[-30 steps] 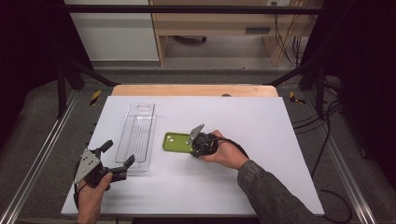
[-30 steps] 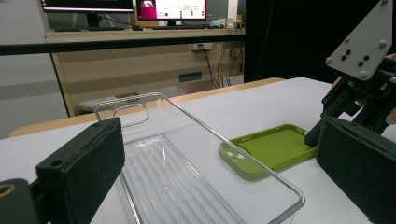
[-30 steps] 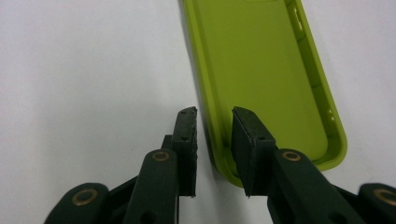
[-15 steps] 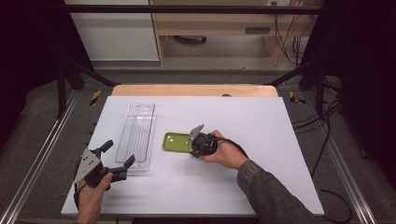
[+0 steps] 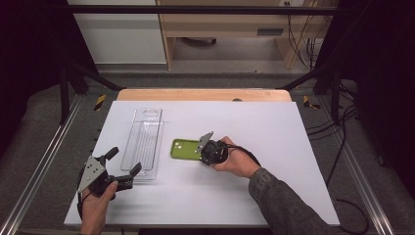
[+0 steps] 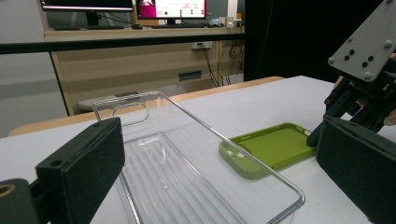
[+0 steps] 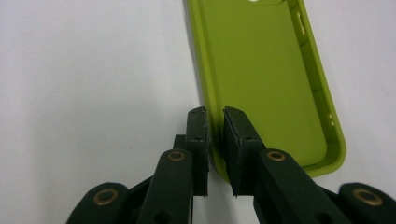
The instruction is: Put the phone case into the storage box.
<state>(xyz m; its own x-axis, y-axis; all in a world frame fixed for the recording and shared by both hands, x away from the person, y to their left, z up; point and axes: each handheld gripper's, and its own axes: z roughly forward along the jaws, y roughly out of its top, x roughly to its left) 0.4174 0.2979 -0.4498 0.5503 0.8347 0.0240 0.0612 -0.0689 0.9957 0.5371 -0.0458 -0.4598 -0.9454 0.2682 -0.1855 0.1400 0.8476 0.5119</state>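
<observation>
right gripper (image 7: 214, 122), held in the person's right hand (image 5: 238, 161), has its two black jaws pressed onto one long side wall of the lime-green soft-looking phone case (image 7: 261, 74), one jaw inside the shell and one outside. that case lies open side up on the white table (image 5: 274, 127), near the middle, just right of the clear ribbed plastic tray (image 5: 144, 143) and apart from it.

judging by its look, the case is light, thin-walled and rubbery, so the rim will likely flex under a pinch; a hold on the side wall near a corner, where it is stiffer, seems the safer place, and lifting slowly should keep it from twisting out.

left gripper (image 5: 120, 166) rests on the table at the near end of the tray, jaws spread wide and holding nothing. the tray looks stiff, smooth and probably slippery. nothing lies in it; the phone case is empty too.
</observation>
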